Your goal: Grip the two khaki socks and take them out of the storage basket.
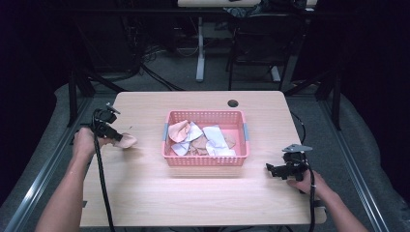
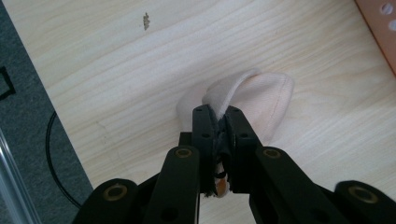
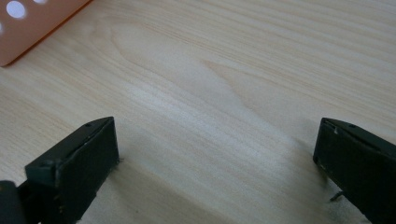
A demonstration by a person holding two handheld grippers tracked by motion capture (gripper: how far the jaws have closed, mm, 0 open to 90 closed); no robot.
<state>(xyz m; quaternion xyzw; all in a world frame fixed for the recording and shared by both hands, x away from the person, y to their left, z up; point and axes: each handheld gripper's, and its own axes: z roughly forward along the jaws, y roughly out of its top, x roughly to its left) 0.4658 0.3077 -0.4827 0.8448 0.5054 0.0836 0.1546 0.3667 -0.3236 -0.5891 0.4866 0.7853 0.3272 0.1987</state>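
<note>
Left gripper [image 1: 117, 137] jaws clenched on a fold of a peach-coloured cloth [image 2: 261, 100] — the pinch is plain in the left gripper view, fabric bunched between the black pads. The cloth hangs low over the tabletop [image 1: 145, 193] near its left edge, between that edge and the pink basket [image 1: 206, 160], which stands mid-table. Whether the loose end touches the wood I cannot tell; it looks very close.

Basket holds a heap of other cloths [image 1: 200, 139], peach, white and brownish, overlapping.

Right gripper [image 1: 270, 168] rests low near the right front corner, jaws released and wide, nothing but bare wood between them; a corner of the basket shows at the upper left of its view.

Step in hand, as I judge it: one piece drawn out of the basket is being set down on the left side. Next move calls for lowering until the cloth lies on the wood, then freeing the pinch cleanly — fabric may cling to the pads.
</note>
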